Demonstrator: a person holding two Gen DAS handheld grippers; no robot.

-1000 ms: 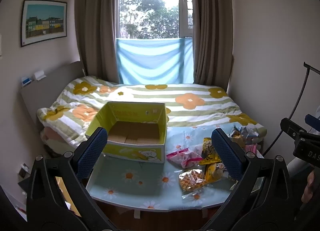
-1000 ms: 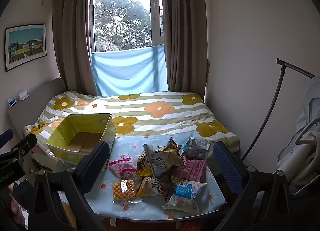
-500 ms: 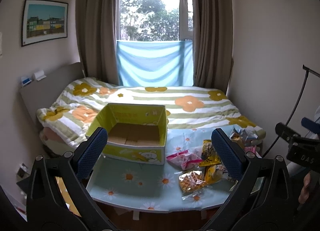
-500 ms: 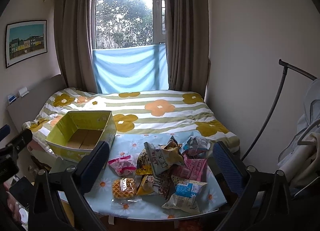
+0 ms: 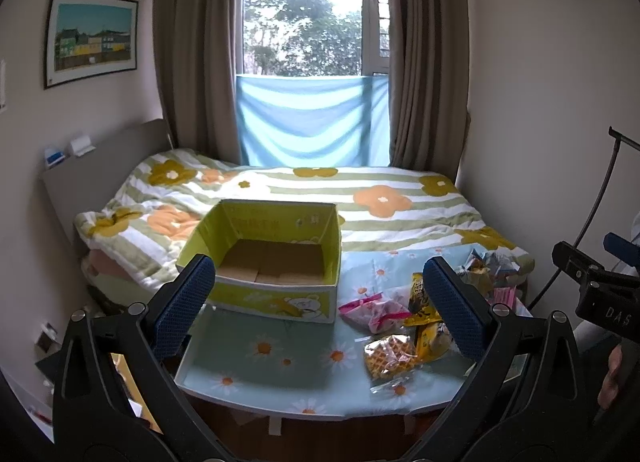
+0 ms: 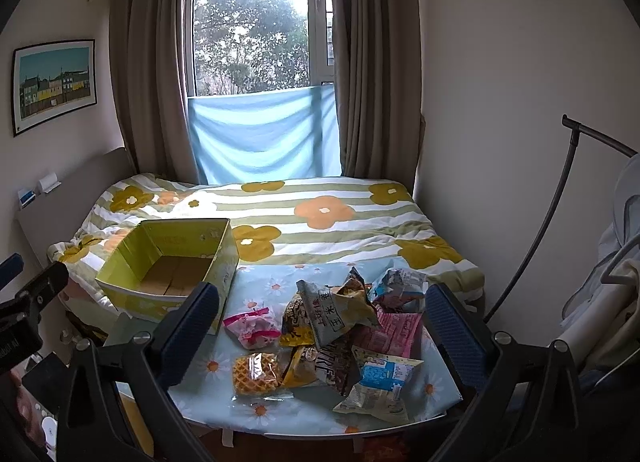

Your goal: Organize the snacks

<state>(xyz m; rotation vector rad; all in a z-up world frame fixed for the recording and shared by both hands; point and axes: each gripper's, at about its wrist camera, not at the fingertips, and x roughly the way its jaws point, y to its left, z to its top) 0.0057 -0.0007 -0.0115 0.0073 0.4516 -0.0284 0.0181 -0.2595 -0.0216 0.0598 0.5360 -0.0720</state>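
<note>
An empty yellow-green cardboard box (image 5: 276, 262) (image 6: 172, 266) stands open on the left of a small table with a daisy-print cloth (image 5: 280, 358) (image 6: 280, 286). A pile of snack packets (image 6: 352, 334) (image 5: 424, 318) lies on the table's right half, with a waffle pack (image 6: 256, 374) (image 5: 390, 352) and a pink packet (image 6: 254, 328) (image 5: 376, 310) nearest the box. My left gripper (image 5: 320, 298) is open and empty, held back from the table facing the box. My right gripper (image 6: 322, 322) is open and empty, facing the snack pile.
A bed with a flowered quilt (image 5: 360, 202) lies right behind the table. Walls close in on both sides, with a window and curtains at the back. A dark metal rack (image 6: 560, 202) with hanging clothes stands at the right. The right gripper's body (image 5: 596, 294) shows at the left view's edge.
Both grippers have tilted down and drifted slightly, so the table sits a little higher in view. Nothing on the table has moved. Both grippers stay open.
</note>
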